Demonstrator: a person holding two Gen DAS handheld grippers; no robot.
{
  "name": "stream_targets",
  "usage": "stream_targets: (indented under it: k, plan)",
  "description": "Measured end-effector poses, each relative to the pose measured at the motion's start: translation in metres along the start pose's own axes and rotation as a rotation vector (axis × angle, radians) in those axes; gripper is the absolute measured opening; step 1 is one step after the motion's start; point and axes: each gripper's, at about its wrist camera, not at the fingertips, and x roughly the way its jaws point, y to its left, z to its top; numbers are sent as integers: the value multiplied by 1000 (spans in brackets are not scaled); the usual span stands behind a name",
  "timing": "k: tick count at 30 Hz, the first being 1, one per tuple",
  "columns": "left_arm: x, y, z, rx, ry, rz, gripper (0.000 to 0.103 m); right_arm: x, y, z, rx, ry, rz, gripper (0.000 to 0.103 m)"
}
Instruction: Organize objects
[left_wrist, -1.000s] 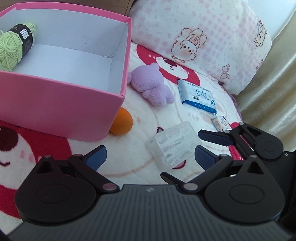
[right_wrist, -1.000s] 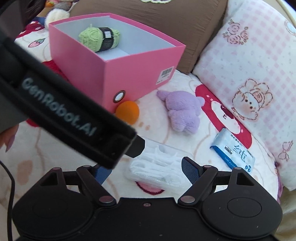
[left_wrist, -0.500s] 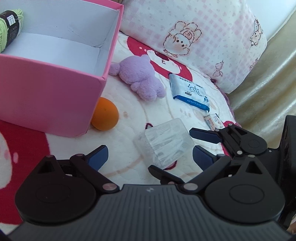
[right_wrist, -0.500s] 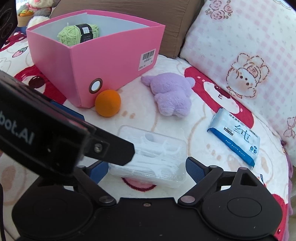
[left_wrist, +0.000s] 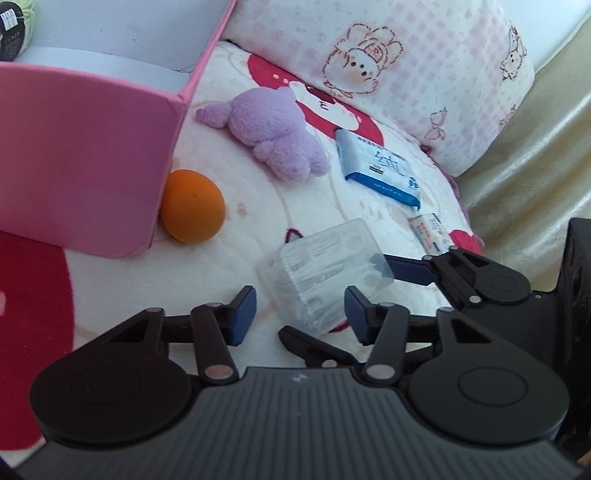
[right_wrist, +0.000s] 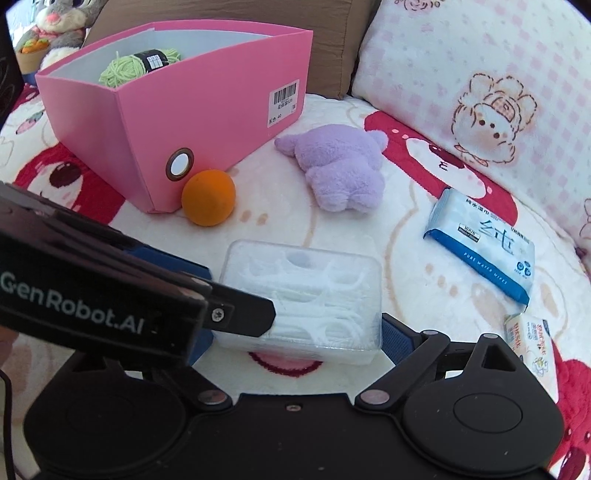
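Note:
A clear plastic box of floss picks (left_wrist: 325, 269) lies on the cartoon blanket, close in front of both grippers. My left gripper (left_wrist: 300, 314) is closing around the box's near corner; its left pad stands clear of the plastic. My right gripper (right_wrist: 295, 343) is spread wide with its jaws still opening, and the clear box (right_wrist: 303, 295) sits between its fingers (right_wrist: 397, 339) without being pressed. The left gripper's black body hides the right gripper's other finger. A pink box (right_wrist: 207, 110) holding green yarn (right_wrist: 136, 66) stands at the back left.
An orange (right_wrist: 208, 203) rests against the pink box's corner. A purple plush (right_wrist: 340, 166), a blue wipes pack (right_wrist: 480, 243) and a small packet (right_wrist: 532, 339) lie to the right. A pink pillow (right_wrist: 480, 92) and a brown cushion (right_wrist: 332, 37) close off the back.
The left jaws have narrowed sharply around the clear box's corner. The right jaws have spread wider. Both grippers have come down closer to the box.

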Motion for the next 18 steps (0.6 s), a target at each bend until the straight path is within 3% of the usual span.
stream_targets:
  k: [4,7,10,14,18]
  plan:
    - [-2,-3,1,27,13,-17,41,-4,-4,2,73,16,30,97]
    - [-4,3,3,-26,38,-22,41,-10,-8,1,144,16,73,97]
    - [-7,8,5,-74,102,-26,41,-13,-8,-3,185,26,121,97]
    - [-11,4,7,-28,222,0,41,-20,-1,-10,194,43,171,97]
    - [-14,10,4,-86,284,13,44,-23,4,-16,229,41,190,97]
